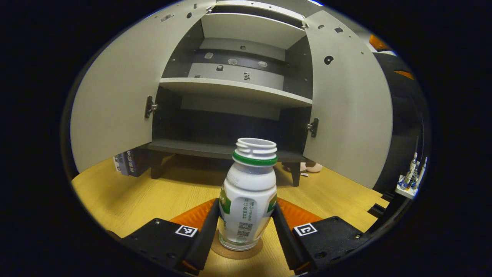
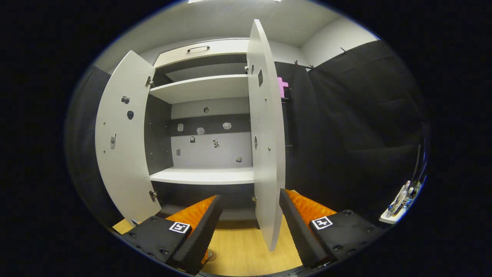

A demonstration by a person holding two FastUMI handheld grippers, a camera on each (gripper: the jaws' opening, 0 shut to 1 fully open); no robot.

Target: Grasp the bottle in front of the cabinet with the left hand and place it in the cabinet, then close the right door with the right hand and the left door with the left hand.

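Bottle up close in the left gripper view: a white plastic bottle with a green neck ring, green-printed label and no cap [image 1: 248, 196] stands upright on a small round brown coaster [image 1: 237, 251], which lies on the yellow wood-grain counter [image 1: 153, 196]. The left tool [image 1: 246, 225] has a finger on either side of the bottle's lower body, both fingers [image 1: 205, 231] lying against its sides, so it looks clamped on the bottle, which still rests on the coaster. Farther on sits the tall cabinet with pale grey doors and a dark interior [image 1: 234, 111], raised on short dark legs, and the bottle is out in front of it, not inside. Its left door [image 1: 115, 96] and right door [image 1: 348, 104] both stand swung wide, showing a pale shelf [image 1: 234, 90] across the middle and small stickers on the back panel. Under the left door something dark and boxy [image 1: 128, 163] sits on the counter, too small to make out. Over in the right gripper view, the right tool [image 2: 250, 215] is spread wide and holds nothing, with the edge of the cabinet's open right door [image 2: 265, 146] standing between its fingers, though whether either touches the door I cannot tell. Beyond that, the cabinet's shelves [image 2: 207, 175] are bare.
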